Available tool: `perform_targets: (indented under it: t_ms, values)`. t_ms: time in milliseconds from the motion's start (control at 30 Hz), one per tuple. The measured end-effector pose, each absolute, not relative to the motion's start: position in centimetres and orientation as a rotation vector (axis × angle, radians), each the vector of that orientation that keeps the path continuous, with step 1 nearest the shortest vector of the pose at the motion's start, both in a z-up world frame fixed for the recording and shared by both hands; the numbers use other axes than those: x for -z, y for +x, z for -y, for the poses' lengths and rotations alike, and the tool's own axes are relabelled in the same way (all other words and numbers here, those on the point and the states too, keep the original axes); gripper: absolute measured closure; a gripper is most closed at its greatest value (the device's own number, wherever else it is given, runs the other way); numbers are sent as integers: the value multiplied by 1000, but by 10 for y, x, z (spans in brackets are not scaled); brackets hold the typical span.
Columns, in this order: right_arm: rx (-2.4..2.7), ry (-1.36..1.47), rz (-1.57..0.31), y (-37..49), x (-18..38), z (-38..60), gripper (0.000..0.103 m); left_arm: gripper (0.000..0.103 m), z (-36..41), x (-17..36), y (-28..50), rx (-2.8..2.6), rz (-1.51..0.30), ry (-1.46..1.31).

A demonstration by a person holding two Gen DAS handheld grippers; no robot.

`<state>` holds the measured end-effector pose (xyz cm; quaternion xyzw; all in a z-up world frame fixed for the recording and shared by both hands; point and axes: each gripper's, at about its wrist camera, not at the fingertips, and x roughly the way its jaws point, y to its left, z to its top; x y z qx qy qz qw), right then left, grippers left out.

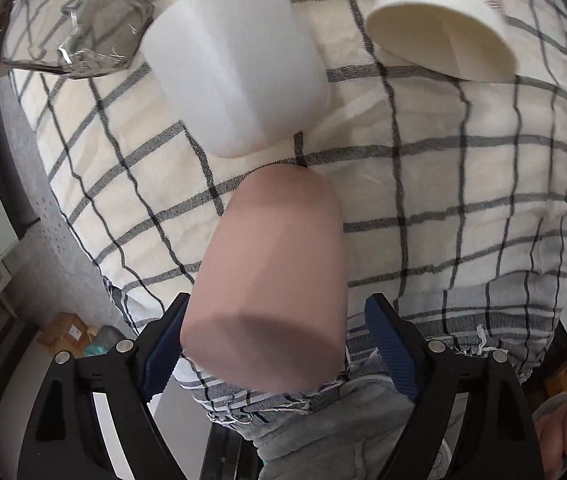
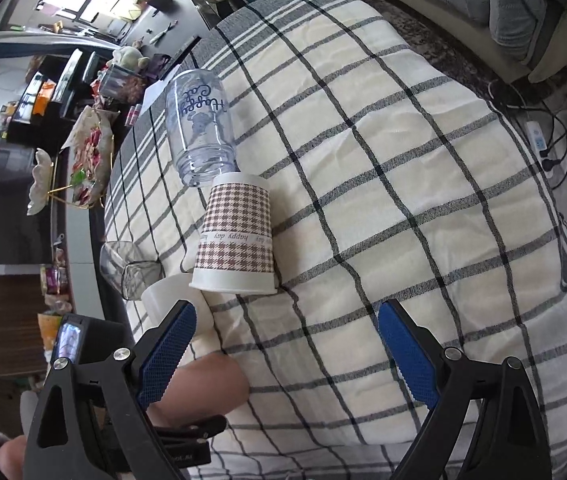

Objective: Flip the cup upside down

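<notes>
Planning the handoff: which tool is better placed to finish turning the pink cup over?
Left. The left tool has the matte pink cup between its blue pads, lifted over the checked tablecloth. The right tool is open and holds nothing.

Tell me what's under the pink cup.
The pink cup stands upside down, closed base up, between the left gripper fingers. Around it lies the checked tablecloth. Its rim and anything beneath are covered by the cup itself.
</notes>
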<state>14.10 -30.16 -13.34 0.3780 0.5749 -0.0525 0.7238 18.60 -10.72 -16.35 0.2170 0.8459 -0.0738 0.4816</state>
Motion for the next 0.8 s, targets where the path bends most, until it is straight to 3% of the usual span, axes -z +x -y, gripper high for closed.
perform_targets:
  t_ms: [367, 800]
  values:
    - [110, 689, -1163, 109, 81, 286, 10, 14, 82, 97, 154, 160, -1789, 370]
    - [163, 384, -995, 65, 41, 248, 10, 12, 48, 34, 95, 90, -1264, 178]
